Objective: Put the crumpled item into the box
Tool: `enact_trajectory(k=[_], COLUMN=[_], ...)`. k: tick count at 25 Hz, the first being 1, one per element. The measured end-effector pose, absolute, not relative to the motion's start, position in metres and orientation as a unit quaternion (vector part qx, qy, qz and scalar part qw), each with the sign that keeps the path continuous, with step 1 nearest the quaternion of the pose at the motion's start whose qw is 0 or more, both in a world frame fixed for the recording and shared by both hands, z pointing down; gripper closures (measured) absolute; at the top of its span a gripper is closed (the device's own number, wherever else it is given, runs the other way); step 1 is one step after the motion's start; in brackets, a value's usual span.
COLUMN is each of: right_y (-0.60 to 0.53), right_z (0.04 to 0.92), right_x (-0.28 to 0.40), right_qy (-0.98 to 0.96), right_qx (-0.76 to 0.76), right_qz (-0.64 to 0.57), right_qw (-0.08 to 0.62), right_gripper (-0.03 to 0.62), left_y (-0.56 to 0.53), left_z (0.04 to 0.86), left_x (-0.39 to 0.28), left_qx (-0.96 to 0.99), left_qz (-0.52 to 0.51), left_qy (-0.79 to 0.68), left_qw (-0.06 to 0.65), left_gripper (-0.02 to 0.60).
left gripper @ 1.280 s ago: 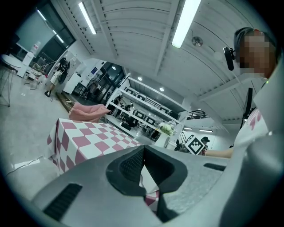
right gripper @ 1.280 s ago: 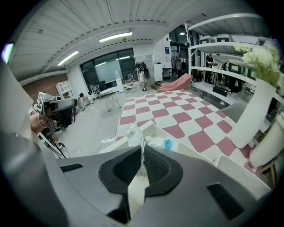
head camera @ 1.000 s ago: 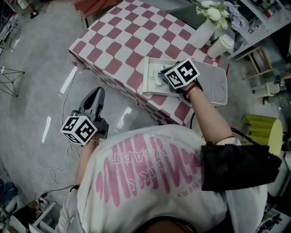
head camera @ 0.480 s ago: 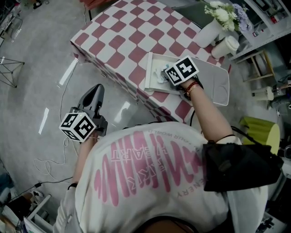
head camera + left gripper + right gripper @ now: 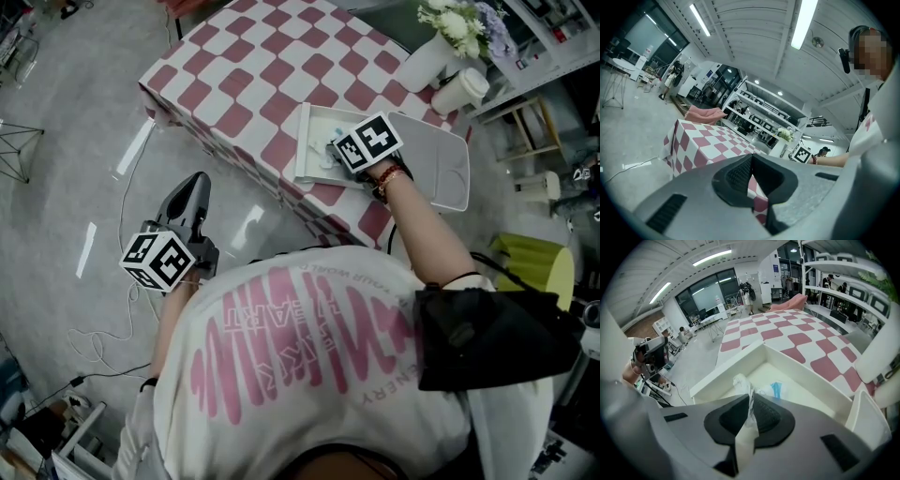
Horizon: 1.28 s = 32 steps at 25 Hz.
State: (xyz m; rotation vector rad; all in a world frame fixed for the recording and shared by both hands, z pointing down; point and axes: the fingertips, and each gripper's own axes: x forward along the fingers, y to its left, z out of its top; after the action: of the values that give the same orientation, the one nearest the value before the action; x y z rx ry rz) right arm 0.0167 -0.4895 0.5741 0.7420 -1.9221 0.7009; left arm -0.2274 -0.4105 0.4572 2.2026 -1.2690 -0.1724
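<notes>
Update from us: barely anything has changed in the last second. Our right tongs [image 5: 750, 401] crept a touch deeper over the white box [image 5: 740, 366] on the checkered worktop [image 5: 253, 84], still pinching the crumpled plastic wrapper [image 5: 740, 382] just above the box floor. We reckon letting go comes next. Left tongs [image 5: 751, 161] hang pressed together, empty, off beside the worktop. Only readable writing: pink "HEART", upside down, on the shirt [image 5: 309, 375].

White T-shirt [image 5: 309, 375] with pink lettering, red bracelet [image 5: 387, 179]
</notes>
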Motion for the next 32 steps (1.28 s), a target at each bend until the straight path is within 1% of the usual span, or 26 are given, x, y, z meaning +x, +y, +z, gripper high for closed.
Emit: enact_trajectory(k=[10, 12, 20, 32], right_y=[-0.4903, -0.491, -0.4923, -0.4926], right_z=[0.5765, 0.5782, 0.5801, 0.5821], right_x=[0.016, 0.0163, 0.0178, 0.0162], right_qy=[-0.78, -0.778, -0.769, -0.766], right_qx=[0.303, 0.305, 0.315, 0.322], right_qz=[0.292, 0.292, 0.311, 0.303], right_qw=[0.463, 0.466, 0.461, 0.467], right_gripper=[0.577, 0.563, 0.563, 0.563], left_y=[-0.4108, -0.4116, -0.4136, -0.419], left_z=[0.46, 0.4605, 0.4613, 0.4619], left_x=[-0.2307, -0.2307, -0.231, -0.2308], left_qx=[0.826, 0.826, 0.825, 0.825], left_qz=[-0.064, -0.064, -0.064, -0.068], left_qy=[-0.478, -0.478, -0.479, -0.48], left_qw=[0.293, 0.292, 0.292, 0.291], left_gripper=[0.574, 0.574, 0.574, 0.574])
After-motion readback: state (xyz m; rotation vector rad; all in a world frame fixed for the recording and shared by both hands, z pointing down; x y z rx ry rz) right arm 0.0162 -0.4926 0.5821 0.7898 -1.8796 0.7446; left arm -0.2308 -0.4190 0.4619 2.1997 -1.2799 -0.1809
